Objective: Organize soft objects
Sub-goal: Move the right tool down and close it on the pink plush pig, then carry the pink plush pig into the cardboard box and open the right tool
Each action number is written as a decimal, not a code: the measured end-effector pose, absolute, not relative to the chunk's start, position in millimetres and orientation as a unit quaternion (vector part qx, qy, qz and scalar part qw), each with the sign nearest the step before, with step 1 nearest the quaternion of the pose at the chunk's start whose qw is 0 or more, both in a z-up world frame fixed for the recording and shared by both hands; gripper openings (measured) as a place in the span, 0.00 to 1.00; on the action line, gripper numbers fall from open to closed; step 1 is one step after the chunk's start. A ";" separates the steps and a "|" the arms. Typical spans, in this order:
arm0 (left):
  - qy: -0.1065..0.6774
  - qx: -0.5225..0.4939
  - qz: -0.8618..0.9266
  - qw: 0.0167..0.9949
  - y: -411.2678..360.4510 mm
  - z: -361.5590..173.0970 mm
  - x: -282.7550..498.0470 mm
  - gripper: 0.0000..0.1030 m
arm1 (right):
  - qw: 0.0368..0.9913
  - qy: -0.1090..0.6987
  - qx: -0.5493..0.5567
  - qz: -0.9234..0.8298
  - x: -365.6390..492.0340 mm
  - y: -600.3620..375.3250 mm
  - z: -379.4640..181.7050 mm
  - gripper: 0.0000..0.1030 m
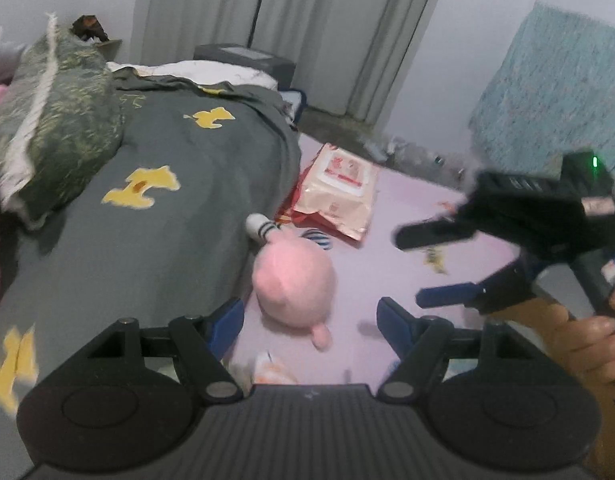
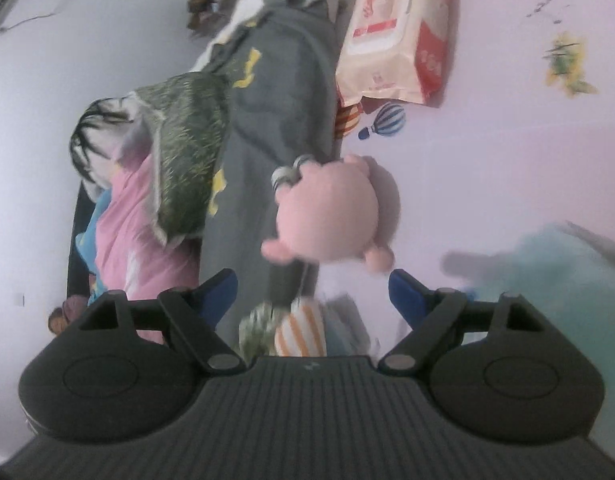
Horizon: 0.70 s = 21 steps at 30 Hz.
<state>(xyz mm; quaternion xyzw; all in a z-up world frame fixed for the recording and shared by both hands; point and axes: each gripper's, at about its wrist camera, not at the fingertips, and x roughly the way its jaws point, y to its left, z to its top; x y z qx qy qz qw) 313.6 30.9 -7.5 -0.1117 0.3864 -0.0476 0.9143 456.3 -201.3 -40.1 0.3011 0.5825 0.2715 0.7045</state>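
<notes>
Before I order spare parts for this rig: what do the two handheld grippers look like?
Both match: a ribbed dark grey body, two round black pivot housings, black linkage arms with silver pins, and blue finger pads. From the left wrist view, the right gripper shows a black housing with a small green light. A bare hand holds it; no sleeve visible.

A pink plush toy (image 1: 293, 280) and a wipes pack (image 1: 339, 192) lie on the pink floor (image 1: 387, 264) beside the grey-covered bed (image 1: 155, 216).

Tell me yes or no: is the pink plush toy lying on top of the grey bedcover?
No. The pink plush toy lies on the pale floor beside the grey bedcover.
</notes>
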 end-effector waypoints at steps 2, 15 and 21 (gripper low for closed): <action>0.404 -0.094 -0.038 0.909 25.4 -18.2 339.1 0.72 | 0.707 0.581 0.312 0.257 478.0 -186.7 -55.1 0.81; 0.513 -0.150 -0.033 0.845 32.1 -66.8 414.2 0.68 | 0.697 0.598 0.317 0.236 533.7 -136.8 -131.4 0.75; 0.508 -0.155 -0.041 0.846 22.1 -51.6 406.1 0.65 | 0.695 0.591 0.329 0.244 527.9 -145.5 -119.7 0.63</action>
